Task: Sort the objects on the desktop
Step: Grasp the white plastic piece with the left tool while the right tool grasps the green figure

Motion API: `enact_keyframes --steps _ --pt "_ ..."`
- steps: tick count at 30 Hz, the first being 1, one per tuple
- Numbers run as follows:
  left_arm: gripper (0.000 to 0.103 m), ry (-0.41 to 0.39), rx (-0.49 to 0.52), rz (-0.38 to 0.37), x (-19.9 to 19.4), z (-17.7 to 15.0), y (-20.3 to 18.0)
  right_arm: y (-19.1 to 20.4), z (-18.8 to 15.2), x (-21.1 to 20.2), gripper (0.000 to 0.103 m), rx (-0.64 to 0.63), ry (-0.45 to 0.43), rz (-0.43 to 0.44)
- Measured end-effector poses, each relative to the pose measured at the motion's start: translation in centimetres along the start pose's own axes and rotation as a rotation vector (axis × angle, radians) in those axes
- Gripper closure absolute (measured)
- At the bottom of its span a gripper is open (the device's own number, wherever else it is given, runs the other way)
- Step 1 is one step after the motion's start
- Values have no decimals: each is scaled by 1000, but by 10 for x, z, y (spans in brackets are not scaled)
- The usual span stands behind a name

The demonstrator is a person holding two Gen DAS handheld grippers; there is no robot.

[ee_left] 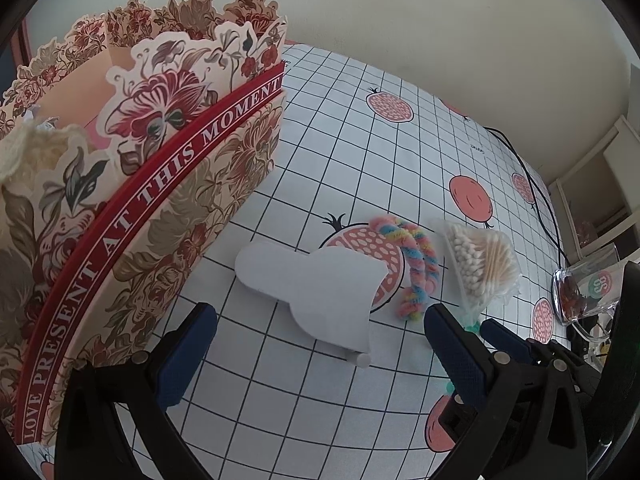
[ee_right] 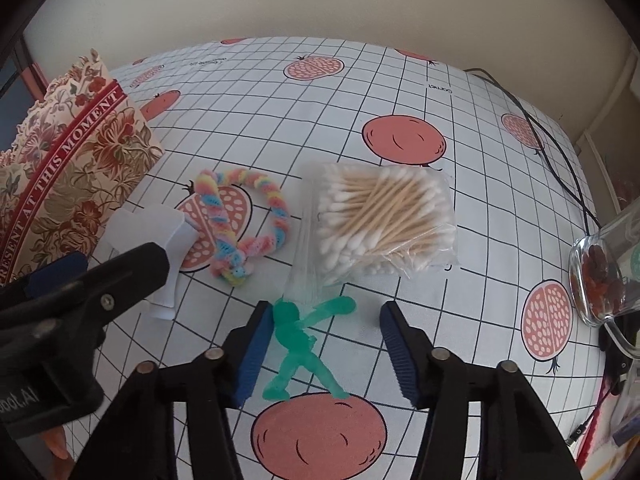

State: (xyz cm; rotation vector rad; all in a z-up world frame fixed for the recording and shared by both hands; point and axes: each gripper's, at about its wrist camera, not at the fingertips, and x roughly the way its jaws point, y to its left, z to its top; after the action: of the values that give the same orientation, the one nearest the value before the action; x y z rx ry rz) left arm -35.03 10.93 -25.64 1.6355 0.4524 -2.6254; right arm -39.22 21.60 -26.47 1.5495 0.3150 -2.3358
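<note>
Glass mug [ee_right: 608,276] edge-cropped, contents perhaps candies

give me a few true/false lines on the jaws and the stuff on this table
1. The right gripper has its jaws open around the green figure. True.
2. The left gripper is shut on the white fan. False: its jaws are open, with the fan lying between and ahead of them.
3. The cotton swabs are loose on the table. False: they sit in a clear bag.
4. The rainbow rope lies between the fan and the swabs. True.
5. The floral box lies flat. False: it stands upright.
</note>
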Motion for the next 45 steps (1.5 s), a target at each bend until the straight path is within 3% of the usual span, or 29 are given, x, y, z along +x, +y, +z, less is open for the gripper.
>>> enact_keyframes --steps 7,15,22,26,30,36,40,45 --pt "0 20 4 -2 5 0 0 -4 -3 -3 62 -1 26 21" --pt "0 27 4 -17 6 0 1 -6 -1 -2 62 10 32 16" --pt "0 20 72 49 13 -4 -7 -12 -4 -5 62 41 38 29" --pt "7 5 98 84 15 -3 -9 -22 -6 -7 62 70 34 34" --pt "8 12 109 89 22 -3 -8 -29 -8 -9 62 91 32 60" --pt "8 -5 149 119 26 -5 -13 -24 -7 -7 62 62 33 28" --pt "23 -26 174 157 25 -4 -13 -26 -7 -7 62 70 32 36" --pt "24 -28 187 162 27 -4 -14 -25 -7 -7 62 68 32 32"
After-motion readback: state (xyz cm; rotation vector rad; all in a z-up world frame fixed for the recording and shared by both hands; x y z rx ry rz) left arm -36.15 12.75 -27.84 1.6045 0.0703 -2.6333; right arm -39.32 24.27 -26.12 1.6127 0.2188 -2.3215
